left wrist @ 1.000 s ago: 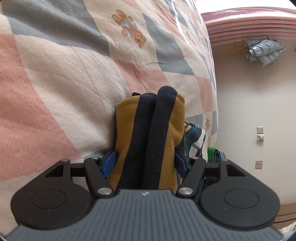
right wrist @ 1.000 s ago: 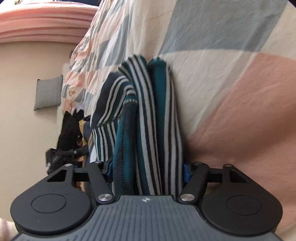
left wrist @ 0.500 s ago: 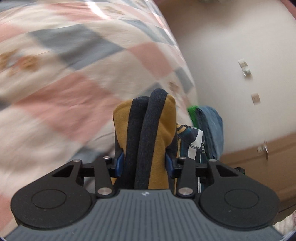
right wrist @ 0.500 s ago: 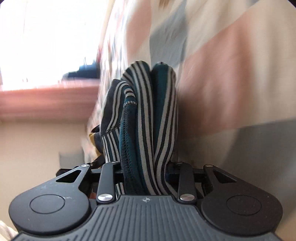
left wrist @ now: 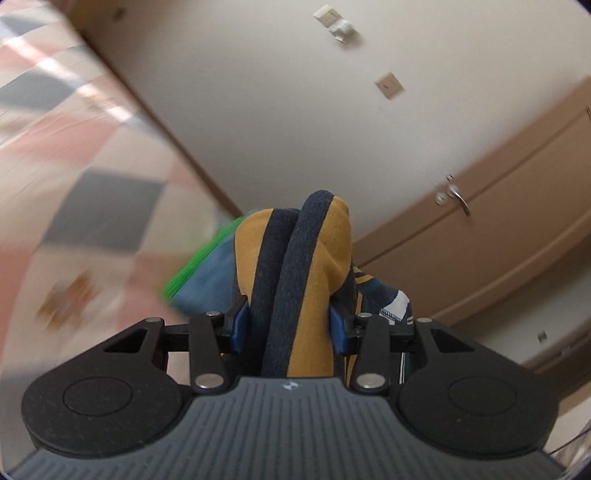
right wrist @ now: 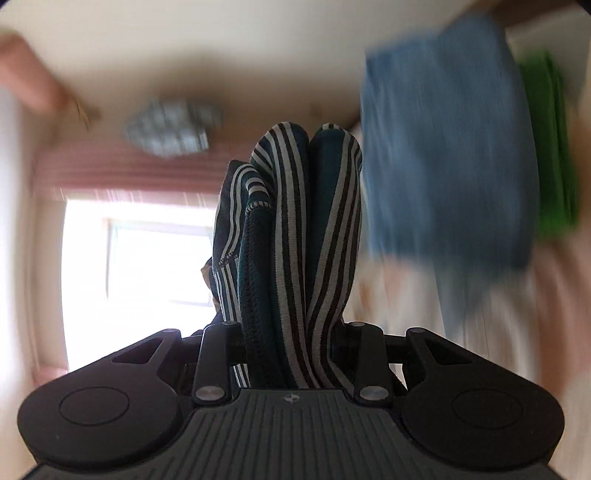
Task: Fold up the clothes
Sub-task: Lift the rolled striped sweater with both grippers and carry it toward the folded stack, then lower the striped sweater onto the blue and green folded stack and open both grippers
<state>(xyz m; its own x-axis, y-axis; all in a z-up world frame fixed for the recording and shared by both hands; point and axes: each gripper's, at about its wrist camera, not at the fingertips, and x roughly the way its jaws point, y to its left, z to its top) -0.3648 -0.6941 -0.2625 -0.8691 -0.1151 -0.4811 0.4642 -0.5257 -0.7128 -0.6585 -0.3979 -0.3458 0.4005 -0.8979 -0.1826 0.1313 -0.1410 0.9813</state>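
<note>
We see a bed covered by a checked quilt (left wrist: 92,155) in pink, cream and grey squares with small brown printed motifs, all smeared by motion blur. Beyond it stands a plain cream wall (left wrist: 280,110) with a light switch (left wrist: 334,22) and a socket plate (left wrist: 388,85), and a brown wooden door (left wrist: 498,221) with a metal lever handle (left wrist: 456,197). In the right wrist view a bright window (right wrist: 147,258) sits below a pink pleated valance (right wrist: 129,170), with a blurred grey quilted item (right wrist: 173,131) against the wall.

Our left gripper (left wrist: 288,325) is clamped on a bunched fold of knit garment (left wrist: 295,266), here mustard yellow with dark navy bands, soft and ribbed; the blue pads (left wrist: 238,325) press into it from both sides. Our right gripper (right wrist: 291,339) grips another bunch of it, where it is teal with thin white and dark stripes and a stitched hem. The garment hangs lifted between the two.

On the quilt lie a folded blue denim-like piece (right wrist: 443,166) and, just beside it, a bright green folded cloth (right wrist: 550,155), both blurred.
</note>
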